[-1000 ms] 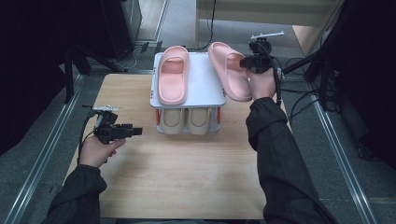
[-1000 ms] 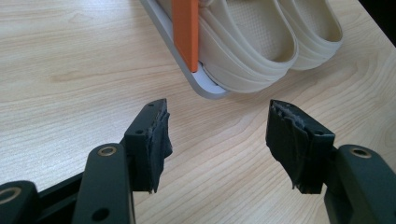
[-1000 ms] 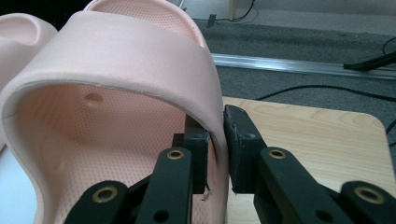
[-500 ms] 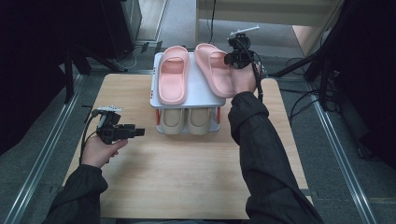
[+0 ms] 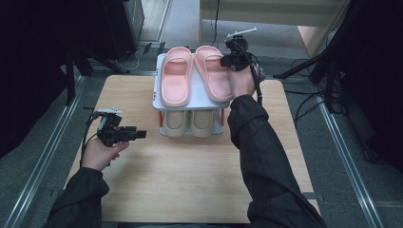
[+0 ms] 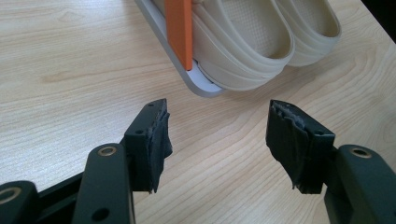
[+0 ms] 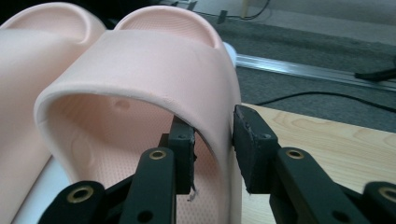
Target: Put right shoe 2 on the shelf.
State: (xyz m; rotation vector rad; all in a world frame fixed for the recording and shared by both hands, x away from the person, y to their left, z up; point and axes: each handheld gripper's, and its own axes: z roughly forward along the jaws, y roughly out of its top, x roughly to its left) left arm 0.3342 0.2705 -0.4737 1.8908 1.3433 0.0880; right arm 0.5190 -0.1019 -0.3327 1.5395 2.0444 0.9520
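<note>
Right gripper [image 7: 212, 140] at the pink foam slide sandal [image 5: 215, 71] on the grey two-tier rack [image 5: 199, 97].
Its jaws, just opening, straddle the sandal's strap loosely; the left gripper [image 6: 217, 140] gapes wide, empty, beside the rack.

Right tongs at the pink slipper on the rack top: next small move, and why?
Probably draw the right tongs back off the strap of the right pink slipper. It lies on the rack's top shelf beside its mate, and the jaws have just been opening, one inside the strap, one outside, gaps showing.

Lighting: even overhead on my table [image 5: 190, 180]; surroundings dark. My claw-camera pictures sharp nearby, background softly blurred.
</note>
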